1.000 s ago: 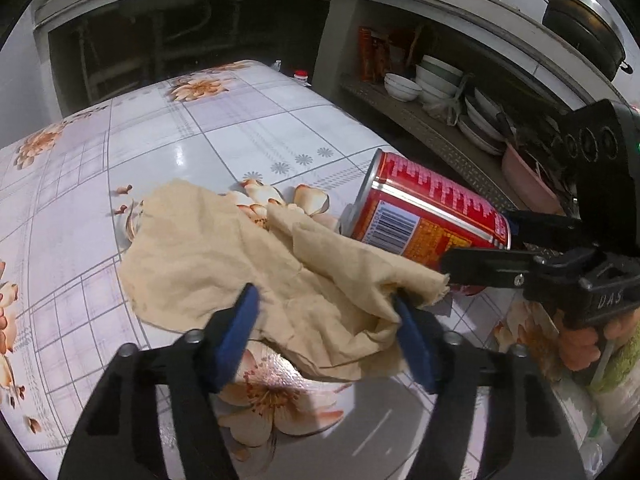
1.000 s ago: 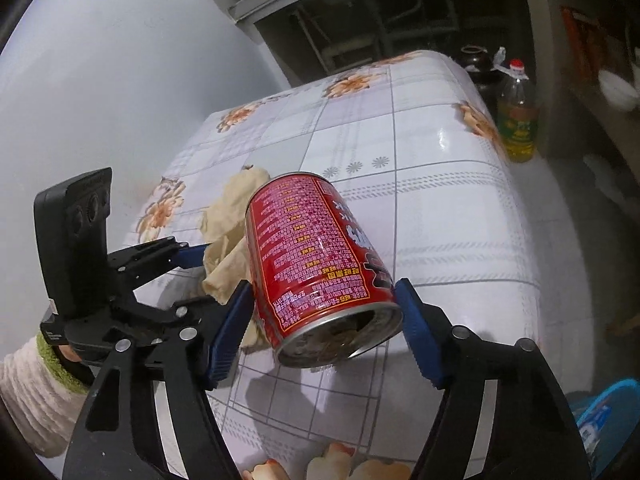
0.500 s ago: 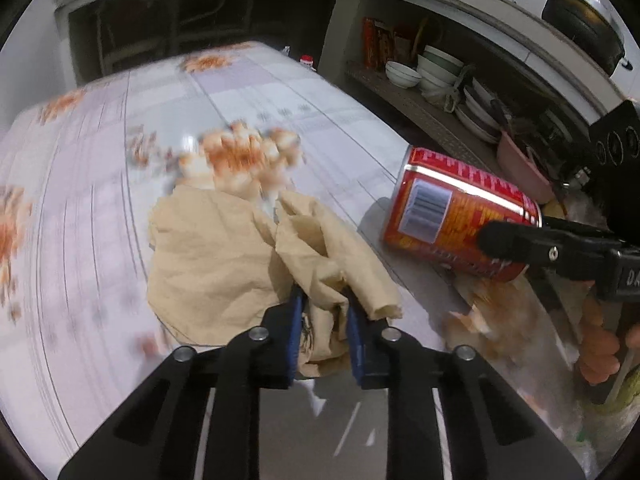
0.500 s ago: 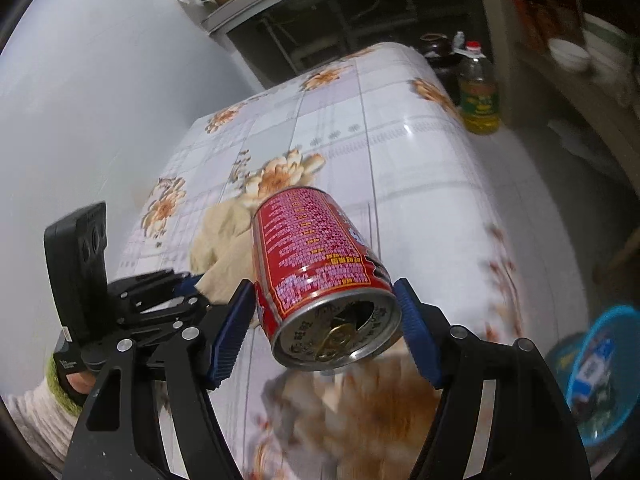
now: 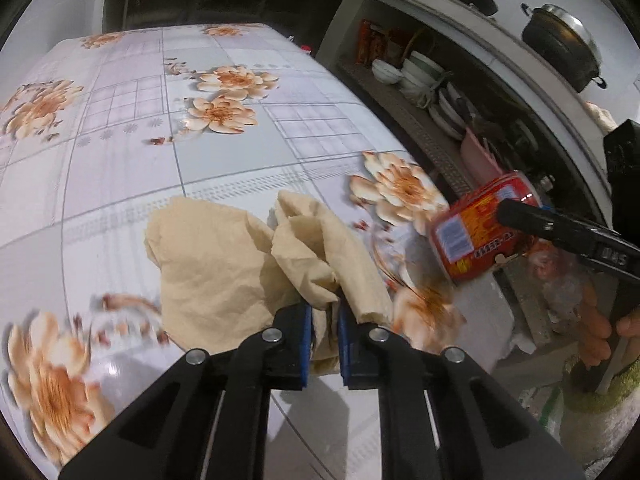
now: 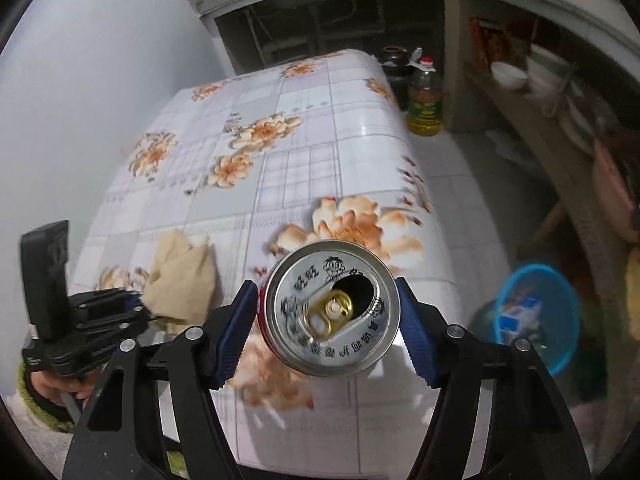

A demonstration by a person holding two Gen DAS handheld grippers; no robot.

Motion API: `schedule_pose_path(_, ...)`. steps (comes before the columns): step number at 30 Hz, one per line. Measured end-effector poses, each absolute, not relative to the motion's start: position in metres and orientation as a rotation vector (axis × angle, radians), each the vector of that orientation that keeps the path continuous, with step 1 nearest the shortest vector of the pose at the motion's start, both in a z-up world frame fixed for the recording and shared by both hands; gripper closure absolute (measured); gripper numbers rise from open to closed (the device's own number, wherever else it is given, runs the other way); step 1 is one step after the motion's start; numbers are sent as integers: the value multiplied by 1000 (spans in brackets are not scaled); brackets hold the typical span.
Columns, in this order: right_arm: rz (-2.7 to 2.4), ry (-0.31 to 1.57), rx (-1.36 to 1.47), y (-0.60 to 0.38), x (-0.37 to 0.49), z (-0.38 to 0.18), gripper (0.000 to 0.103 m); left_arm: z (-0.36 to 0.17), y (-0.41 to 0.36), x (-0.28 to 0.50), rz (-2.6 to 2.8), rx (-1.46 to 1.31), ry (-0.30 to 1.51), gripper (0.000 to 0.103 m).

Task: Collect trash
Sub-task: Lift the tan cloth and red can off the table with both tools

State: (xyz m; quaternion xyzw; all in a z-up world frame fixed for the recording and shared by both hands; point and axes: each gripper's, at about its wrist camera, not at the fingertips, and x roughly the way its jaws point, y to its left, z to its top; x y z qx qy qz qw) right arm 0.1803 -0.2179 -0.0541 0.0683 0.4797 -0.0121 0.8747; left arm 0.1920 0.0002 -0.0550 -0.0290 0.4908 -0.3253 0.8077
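Between the fingers of the left gripper (image 5: 324, 344) a fold of the tan crumpled paper (image 5: 224, 264) is pinched; the jaws are closing, nearly together, with the paper bunched between the blue pads. The rest of the sheet trails forward over the flowered counter (image 5: 160, 128), seemingly partly resting on it. The fingers of the right gripper (image 6: 328, 312) stand wide and are clamped on the sides of the red can (image 6: 332, 304), its opened top and gold pull tab turned toward the camera; the jaws are closing slightly on it. The can is carried at the counter's near edge.

A blue bin (image 6: 536, 312) with some trash already in it is seen on the floor to the right, below the counter. The step in hand is judged to be the carry to that bin. The can should be kept squeezed evenly, since its smooth wall may slip; the paper should be lifted clear before being swung over, so the loose tail is not dragged.
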Motion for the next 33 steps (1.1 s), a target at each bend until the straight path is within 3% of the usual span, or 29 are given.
schedule_pose_path(9, -56, 1027, 86, -205, 177, -50, 41, -36, 10, 178, -687, -44, 978, 93)
schedule_pose_path(23, -46, 1041, 58, -183, 188, -63, 40, -58, 18, 191, -621, 3, 945, 90)
schedule_pose_path(25, -43, 1043, 63, -182, 189, -66, 40, -60, 20, 192, -617, 3, 944, 86)
schedule_pose_path(28, -41, 1041, 85, -184, 191, -69, 39, -63, 21, 193, -608, 13, 951, 71)
schedule_pose_path(33, -20, 1031, 143, -191, 187, -70, 31, -58, 23, 192, -589, 14, 949, 36)
